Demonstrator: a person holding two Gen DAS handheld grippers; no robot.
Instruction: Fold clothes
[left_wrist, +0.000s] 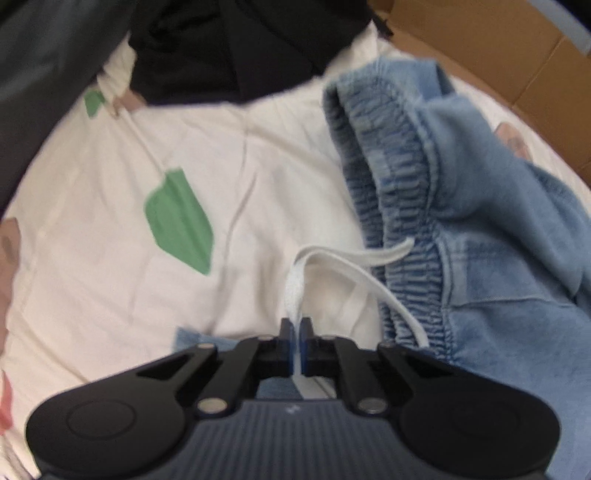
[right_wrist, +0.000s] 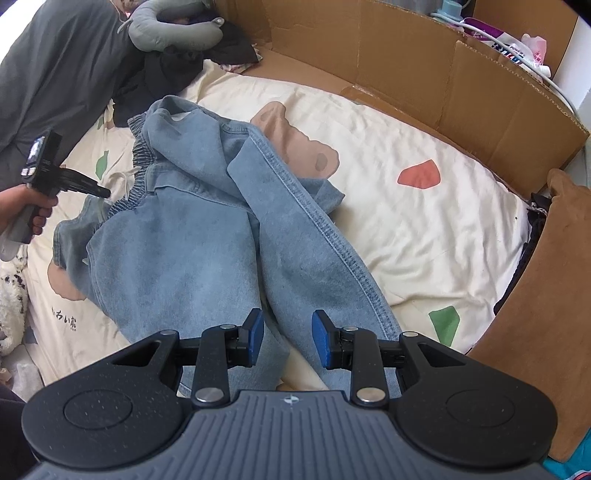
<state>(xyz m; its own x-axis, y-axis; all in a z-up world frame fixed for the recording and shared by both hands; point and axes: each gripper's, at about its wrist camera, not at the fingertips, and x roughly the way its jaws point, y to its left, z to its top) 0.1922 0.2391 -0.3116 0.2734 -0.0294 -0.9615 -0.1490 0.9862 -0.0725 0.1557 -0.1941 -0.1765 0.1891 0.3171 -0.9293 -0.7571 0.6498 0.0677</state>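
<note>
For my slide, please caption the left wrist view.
Left gripper pinches the white drawstring of blue pants.

Small dark East Asian characters, unreadable, are printed on the bedsheet (right_wrist: 64, 317).

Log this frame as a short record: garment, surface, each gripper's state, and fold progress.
garment: light blue denim pants with elastic waistband, crumpled
surface: cream bedsheet with coloured patches
left gripper: shut on white drawstring
right gripper: open, above pant legs, holding nothing
surroundings: brown cardboard wall
fold progress: no fold visible
</note>
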